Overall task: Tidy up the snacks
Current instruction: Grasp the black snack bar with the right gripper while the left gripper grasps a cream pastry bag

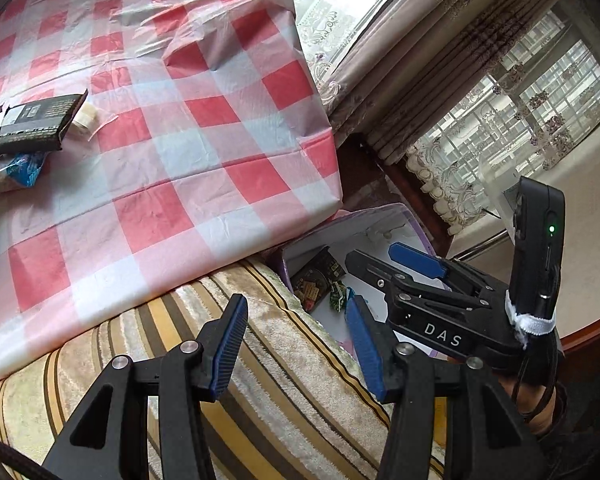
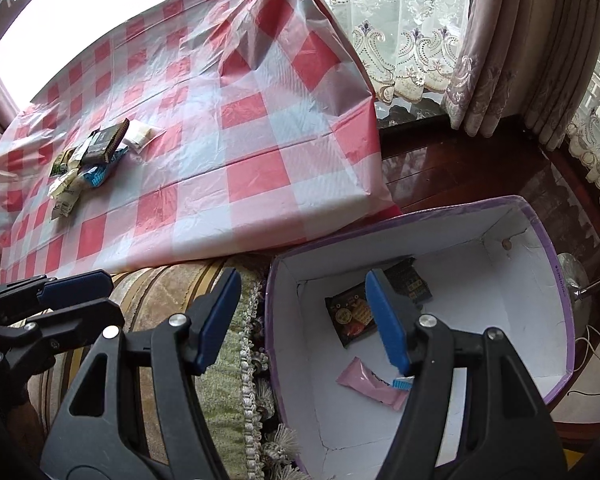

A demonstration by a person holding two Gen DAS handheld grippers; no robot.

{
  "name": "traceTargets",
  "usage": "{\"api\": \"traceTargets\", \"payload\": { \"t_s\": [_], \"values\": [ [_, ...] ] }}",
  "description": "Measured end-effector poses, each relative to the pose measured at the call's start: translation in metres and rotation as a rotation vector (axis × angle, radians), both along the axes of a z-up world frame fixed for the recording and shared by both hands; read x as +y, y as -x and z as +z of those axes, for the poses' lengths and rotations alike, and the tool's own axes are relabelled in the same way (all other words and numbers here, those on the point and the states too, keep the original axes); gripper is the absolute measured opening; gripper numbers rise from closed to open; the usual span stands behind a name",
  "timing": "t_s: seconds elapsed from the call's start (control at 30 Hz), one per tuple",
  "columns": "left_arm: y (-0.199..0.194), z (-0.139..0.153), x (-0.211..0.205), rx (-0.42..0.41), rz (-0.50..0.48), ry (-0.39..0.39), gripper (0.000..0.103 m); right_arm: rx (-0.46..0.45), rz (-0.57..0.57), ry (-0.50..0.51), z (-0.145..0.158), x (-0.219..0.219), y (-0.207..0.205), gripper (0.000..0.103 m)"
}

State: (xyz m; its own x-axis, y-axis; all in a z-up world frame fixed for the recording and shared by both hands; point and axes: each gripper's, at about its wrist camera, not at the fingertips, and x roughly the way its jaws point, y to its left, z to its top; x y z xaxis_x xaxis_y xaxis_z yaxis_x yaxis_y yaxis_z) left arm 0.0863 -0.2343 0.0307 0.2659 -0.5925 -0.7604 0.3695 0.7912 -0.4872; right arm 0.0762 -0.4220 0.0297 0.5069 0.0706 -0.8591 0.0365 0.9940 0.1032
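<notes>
The right hand-held gripper (image 2: pixel 304 320) is hanging over the purple-rimmed box (image 2: pixel 556 280) with its jaws standing wide and nothing between them; its left pad sits over the striped cushion (image 2: pixel 164 292) and its right pad over the box floor, so it is probably straddling the near wall just after a drop. The left hand-held gripper (image 1: pixel 296 340) is also gaping moderately wide and carrying nothing, angled down over the same cushion beside the box.

Inside the box, a dark snack packet (image 2: pixel 350 316) is lying flat with its long axis running diagonally toward the far corner, a second dark packet (image 2: pixel 412 282) is resting just behind it, and a pink wrapper (image 2: pixel 370 384) is lying nearer, its long axis slanting down to the right. Loose dropping would explain these mixed headings.

The remaining snack pile (image 2: pixel 88 160) is sitting heaped on the checked counter (image 2: pixel 252 152), well apart from the box, with a black packet (image 1: pixel 36 126) on top, its length running roughly across the counter.
</notes>
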Motion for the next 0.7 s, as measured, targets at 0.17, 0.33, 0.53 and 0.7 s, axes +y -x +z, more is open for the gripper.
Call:
{"api": "traceTargets", "payload": {
  "t_s": [0.17, 0.33, 0.53, 0.7],
  "values": [
    [-0.004, 0.000, 0.031, 0.003, 0.075, 0.033, 0.053, 0.011, 0.054, 0.017, 0.002, 0.025, -0.003, 0.068],
    [-0.008, -0.002, 0.070, 0.011, 0.170, 0.073, 0.053, 0.020, 0.117, 0.035, 0.002, 0.052, -0.008, 0.068],
    [-0.013, -0.008, 0.123, 0.024, 0.303, 0.123, 0.053, 0.008, 0.177, 0.064, 0.002, 0.084, -0.020, 0.068],
    [-0.017, -0.019, 0.177, 0.051, 0.462, 0.204, 0.053, -0.005, 0.231, 0.092, 0.002, 0.111, -0.033, 0.068]
  ]
}}
